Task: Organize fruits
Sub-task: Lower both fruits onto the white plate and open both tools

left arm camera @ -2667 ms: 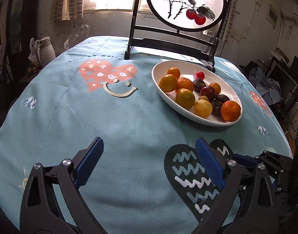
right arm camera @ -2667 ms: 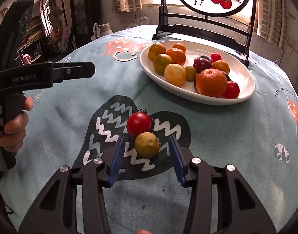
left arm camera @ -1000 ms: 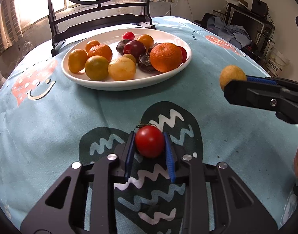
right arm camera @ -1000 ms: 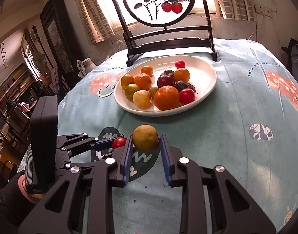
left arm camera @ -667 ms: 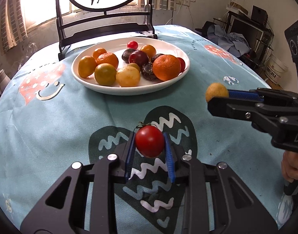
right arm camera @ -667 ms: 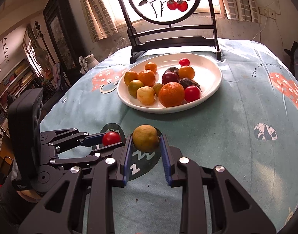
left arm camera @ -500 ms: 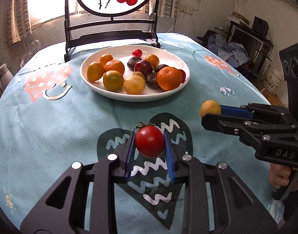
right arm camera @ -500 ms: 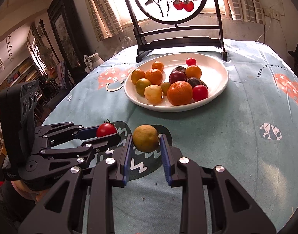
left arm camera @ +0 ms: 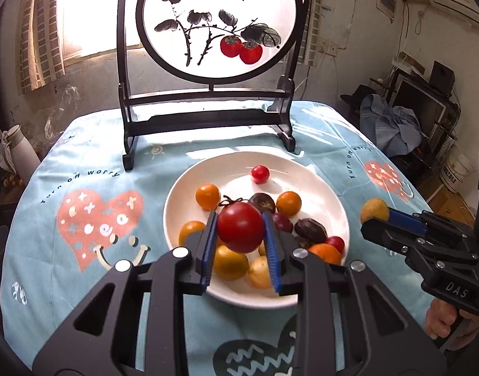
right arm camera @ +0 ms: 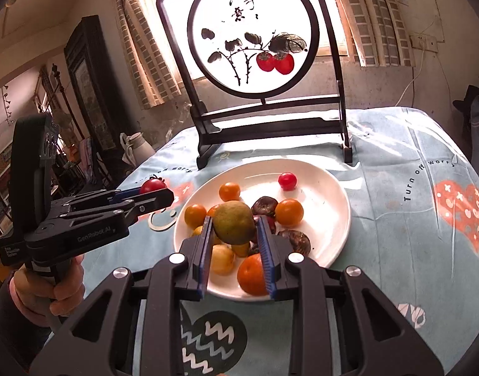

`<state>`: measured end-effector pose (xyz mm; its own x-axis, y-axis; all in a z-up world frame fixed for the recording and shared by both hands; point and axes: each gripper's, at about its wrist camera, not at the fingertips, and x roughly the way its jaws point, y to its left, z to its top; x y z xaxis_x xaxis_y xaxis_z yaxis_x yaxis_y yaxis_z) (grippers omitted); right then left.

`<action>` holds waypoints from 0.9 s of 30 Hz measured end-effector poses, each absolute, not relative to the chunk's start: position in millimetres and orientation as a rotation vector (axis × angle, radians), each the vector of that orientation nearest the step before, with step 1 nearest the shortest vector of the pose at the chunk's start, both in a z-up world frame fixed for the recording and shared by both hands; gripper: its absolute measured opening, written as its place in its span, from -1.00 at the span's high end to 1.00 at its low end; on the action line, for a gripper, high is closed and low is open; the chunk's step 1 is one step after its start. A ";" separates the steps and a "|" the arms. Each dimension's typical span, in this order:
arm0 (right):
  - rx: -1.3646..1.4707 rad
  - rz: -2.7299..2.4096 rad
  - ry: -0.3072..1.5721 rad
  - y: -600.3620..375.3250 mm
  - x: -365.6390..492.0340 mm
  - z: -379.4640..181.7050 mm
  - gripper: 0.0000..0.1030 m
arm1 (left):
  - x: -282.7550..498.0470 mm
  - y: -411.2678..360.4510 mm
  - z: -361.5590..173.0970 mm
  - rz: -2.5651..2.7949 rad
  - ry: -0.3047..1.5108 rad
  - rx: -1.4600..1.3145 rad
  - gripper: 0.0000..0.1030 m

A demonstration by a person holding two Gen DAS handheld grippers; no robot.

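Now, in the left wrist view, a red tomato (left arm camera: 240, 227) is held tight between the blue pads of the left claw (left arm camera: 241, 244). It is lifted over the near part of the white plate (left arm camera: 305, 169), which sits on the blue tabletop (left arm camera: 92, 282) and is already filled with small fruits. Off to the right, the right claw (left arm camera: 376, 216) is seen with a yellow-green fruit (left arm camera: 374, 210) at its tip.

Next, in the right wrist view, that yellow-green fruit (right arm camera: 234, 221) is squeezed between the pads of the right claw (right arm camera: 235, 238), also above the near part of the plate (right arm camera: 330, 194). The left claw (right arm camera: 148, 192) is seen to the left, beside the plate, with the tomato (right arm camera: 153, 185) gripped in it.

The carrying step seems to be nearly done. Next, each fruit should be lowered into a free spot on the plate and let go gently, so that nothing is bumped or rolls off.
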<state>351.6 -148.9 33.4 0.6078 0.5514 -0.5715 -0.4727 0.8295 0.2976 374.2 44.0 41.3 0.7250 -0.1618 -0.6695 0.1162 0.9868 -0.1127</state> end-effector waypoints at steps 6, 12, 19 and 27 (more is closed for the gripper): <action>0.069 0.537 0.760 -138.4 404.0 3.2 0.45 | 434.1 41.8 11.4 -0.107 0.817 -0.065 0.45; 0.053 0.541 0.798 -133.0 422.7 -18.6 0.45 | 455.4 38.3 -7.6 -0.103 0.851 -0.056 0.45; 0.037 0.551 0.821 -123.7 431.5 -30.0 0.45 | 466.8 38.8 -21.0 -0.092 0.872 -0.049 0.45; 0.029 0.554 0.826 -118.2 436.1 -34.1 0.45 | 472.0 38.0 -27.7 -0.080 0.879 -0.041 0.44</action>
